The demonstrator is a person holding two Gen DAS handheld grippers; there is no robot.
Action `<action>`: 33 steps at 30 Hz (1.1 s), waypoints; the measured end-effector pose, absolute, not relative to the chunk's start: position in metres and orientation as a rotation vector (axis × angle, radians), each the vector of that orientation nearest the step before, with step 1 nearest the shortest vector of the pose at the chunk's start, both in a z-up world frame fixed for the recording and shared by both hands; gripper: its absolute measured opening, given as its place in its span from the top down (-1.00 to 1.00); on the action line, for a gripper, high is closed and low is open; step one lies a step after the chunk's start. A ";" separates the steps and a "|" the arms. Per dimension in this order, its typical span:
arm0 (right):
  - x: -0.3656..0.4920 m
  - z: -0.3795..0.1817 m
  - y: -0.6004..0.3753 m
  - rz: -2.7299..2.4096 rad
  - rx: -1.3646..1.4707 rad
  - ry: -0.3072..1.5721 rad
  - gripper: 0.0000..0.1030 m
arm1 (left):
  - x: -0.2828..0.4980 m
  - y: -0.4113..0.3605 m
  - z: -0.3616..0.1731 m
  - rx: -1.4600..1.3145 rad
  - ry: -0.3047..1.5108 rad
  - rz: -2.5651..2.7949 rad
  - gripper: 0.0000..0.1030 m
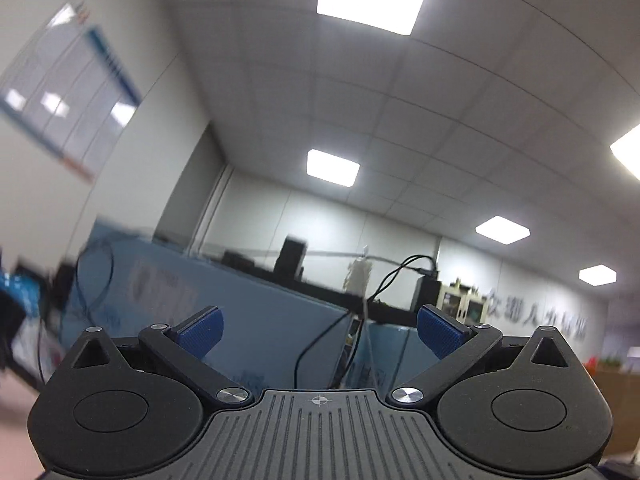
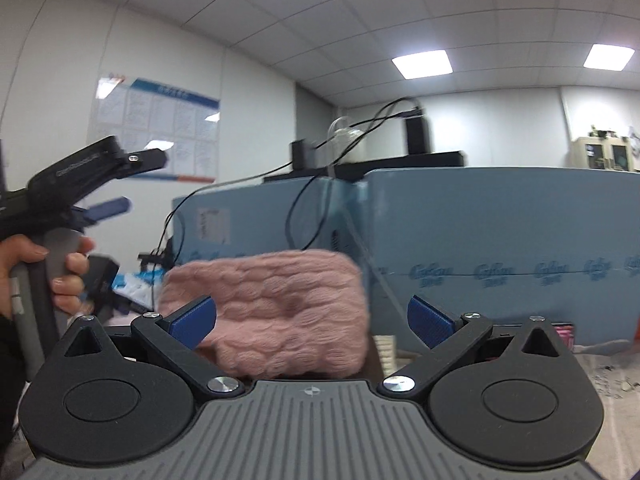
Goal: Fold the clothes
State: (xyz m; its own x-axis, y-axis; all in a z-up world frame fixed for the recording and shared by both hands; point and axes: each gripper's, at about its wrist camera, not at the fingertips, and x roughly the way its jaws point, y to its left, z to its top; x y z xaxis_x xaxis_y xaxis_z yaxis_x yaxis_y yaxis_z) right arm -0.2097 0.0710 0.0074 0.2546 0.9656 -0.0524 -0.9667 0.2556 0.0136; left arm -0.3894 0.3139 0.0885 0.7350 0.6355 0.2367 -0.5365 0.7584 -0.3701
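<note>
A pink knitted garment [image 2: 276,312], folded into a thick block, lies just ahead of my right gripper [image 2: 312,320]. That gripper is open, its blue pads [image 2: 194,320] apart, and the garment sits beyond them without being held. My left gripper [image 1: 320,334] is open too and tilted upward at the ceiling, with nothing between its blue pads [image 1: 202,330]. In the right wrist view the left gripper [image 2: 116,184] is raised at the far left, held by a hand [image 2: 60,268].
Blue foam boards [image 2: 480,252] stand behind the garment, with black cables [image 2: 296,208] hanging over them and black boxes [image 2: 416,132] on top. A wall chart [image 2: 156,124] hangs at the left. A light cloth-covered surface [image 2: 608,372] shows at lower right.
</note>
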 end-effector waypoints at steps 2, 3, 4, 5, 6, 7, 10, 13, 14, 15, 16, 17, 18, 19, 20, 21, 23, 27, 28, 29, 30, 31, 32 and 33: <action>-0.217 0.003 0.089 1.349 -0.072 0.056 -1.00 | -0.405 0.323 0.068 -0.378 -0.382 0.654 -1.00; -0.221 0.001 0.099 1.366 -0.094 0.057 -1.00 | -0.419 0.323 0.061 -0.411 -0.383 0.654 -1.00; -0.225 0.000 0.108 1.384 -0.116 0.058 -1.00 | -0.429 0.325 0.056 -0.441 -0.386 0.654 -1.00; -0.231 -0.002 0.119 1.406 -0.135 0.060 -1.00 | -0.431 0.329 0.055 -0.463 -0.391 0.651 -1.00; -0.236 -0.004 0.129 1.429 -0.152 0.063 -0.99 | -0.431 0.331 0.053 -0.480 -0.395 0.644 -1.00; -0.240 -0.006 0.139 1.447 -0.168 0.070 -0.98 | -0.431 0.334 0.051 -0.498 -0.399 0.638 -1.00; -0.251 -0.013 0.166 1.463 -0.202 0.108 -0.93 | -0.428 0.337 0.045 -0.532 -0.392 0.614 -1.00; -0.257 -0.018 0.189 1.438 -0.221 0.155 -0.73 | -0.423 0.336 0.040 -0.536 -0.361 0.591 -1.00; -0.258 -0.020 0.194 1.422 -0.223 0.166 -0.67 | -0.420 0.336 0.040 -0.533 -0.351 0.592 -1.00; -0.256 -0.021 0.197 1.410 -0.218 0.178 -0.51 | -0.417 0.336 0.039 -0.530 -0.341 0.594 -1.00; -0.254 -0.023 0.198 1.408 -0.210 0.191 -0.27 | -0.414 0.336 0.038 -0.527 -0.331 0.595 -1.00; -0.252 -0.024 0.198 1.406 -0.203 0.204 -0.12 | -0.412 0.336 0.038 -0.524 -0.323 0.598 -1.00; -0.250 -0.024 0.196 1.407 -0.195 0.210 0.18 | -0.410 0.337 0.037 -0.522 -0.316 0.599 -1.00; -0.248 -0.023 0.193 1.401 -0.183 0.208 0.40 | -0.409 0.337 0.037 -0.522 -0.310 0.598 -1.00; -0.246 -0.022 0.190 1.395 -0.170 0.207 0.47 | -0.407 0.337 0.036 -0.522 -0.304 0.597 -1.00; -0.244 -0.020 0.186 1.389 -0.150 0.205 0.56 | -0.406 0.338 0.035 -0.525 -0.298 0.598 -1.00; -0.238 -0.016 0.179 1.365 -0.096 0.209 0.62 | -0.404 0.339 0.033 -0.531 -0.285 0.600 -1.00; -0.223 -0.006 0.156 1.305 0.011 0.203 0.66 | -0.396 0.341 0.030 -0.533 -0.246 0.601 -1.00; -0.219 -0.004 0.150 1.284 0.035 0.195 0.67 | -0.392 0.340 0.030 -0.525 -0.227 0.596 -1.00; -0.215 -0.002 0.144 1.264 0.057 0.188 0.67 | -0.388 0.339 0.029 -0.518 -0.209 0.591 -1.00; -0.211 0.000 0.138 1.244 0.079 0.182 0.67 | -0.384 0.338 0.029 -0.506 -0.188 0.588 -1.00; -0.208 0.001 0.132 1.230 0.098 0.180 0.67 | -0.379 0.336 0.029 -0.488 -0.160 0.588 -1.00; -0.205 0.003 0.126 1.216 0.117 0.178 0.67 | -0.372 0.334 0.028 -0.464 -0.126 0.593 -1.00; -0.201 0.004 0.122 1.206 0.130 0.173 0.67 | -0.364 0.332 0.028 -0.440 -0.093 0.601 -1.00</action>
